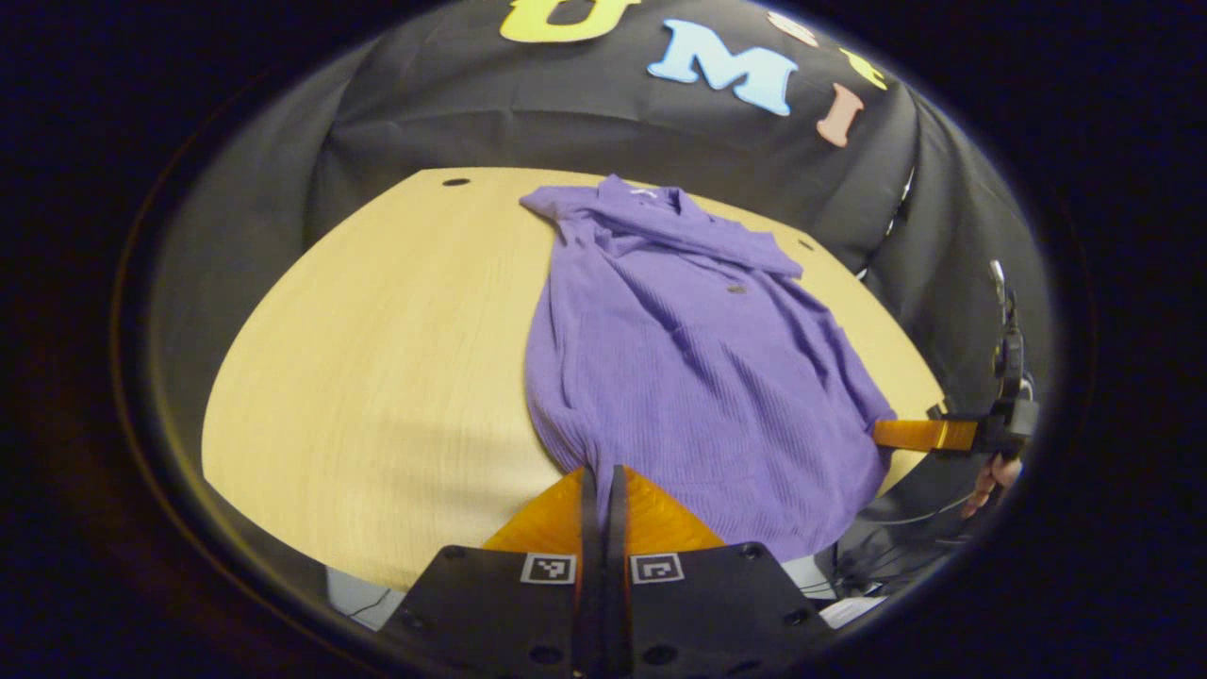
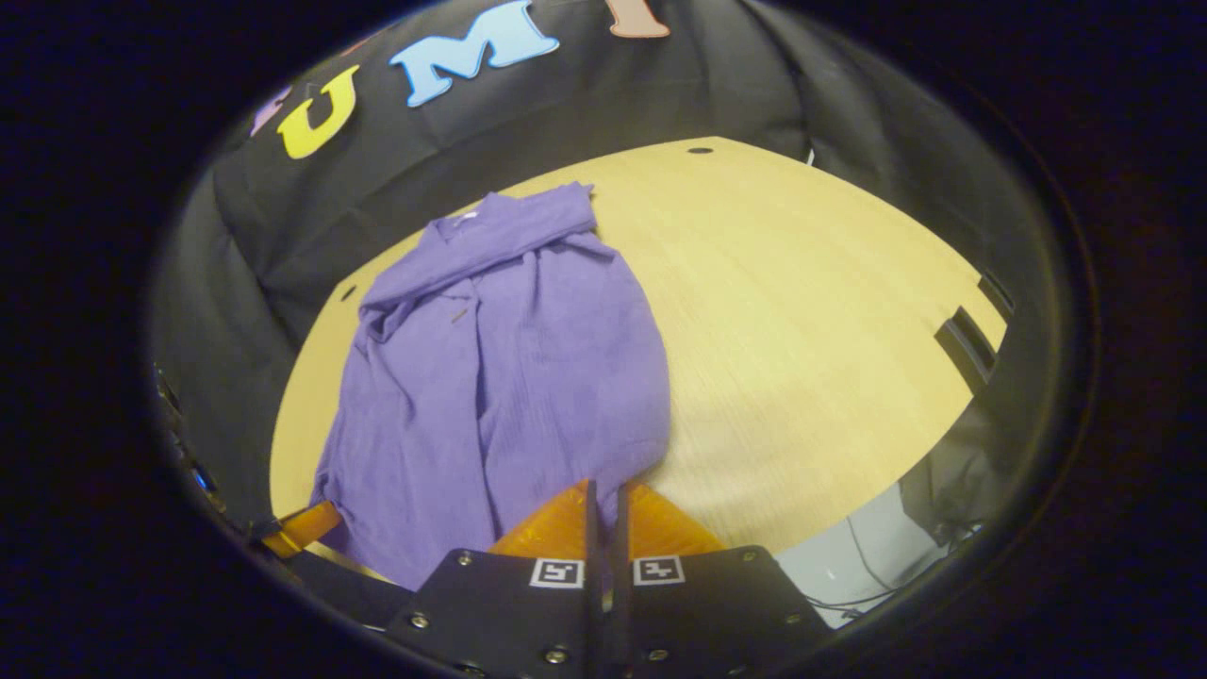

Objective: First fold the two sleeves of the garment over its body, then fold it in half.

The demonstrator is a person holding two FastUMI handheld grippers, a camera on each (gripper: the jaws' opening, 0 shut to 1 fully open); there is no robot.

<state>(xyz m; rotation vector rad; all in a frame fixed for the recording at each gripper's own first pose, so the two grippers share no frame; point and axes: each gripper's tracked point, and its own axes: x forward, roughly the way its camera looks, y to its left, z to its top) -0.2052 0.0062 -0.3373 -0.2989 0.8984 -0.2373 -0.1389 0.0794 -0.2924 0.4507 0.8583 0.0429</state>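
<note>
Both sleeves look folded over the purple garment at the desk's centre, with each gripper's fingers clamped on its 6 o'clock hem, so lift toward 12 o'clock to halve it.

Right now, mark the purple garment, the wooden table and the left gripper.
purple garment (image 1: 698,377), left gripper view, middle of its body.
wooden table (image 2: 811,321), right gripper view, bare top beside the garment.
left gripper (image 1: 601,476), left gripper view, between its fingertips at the garment's hem.
</note>
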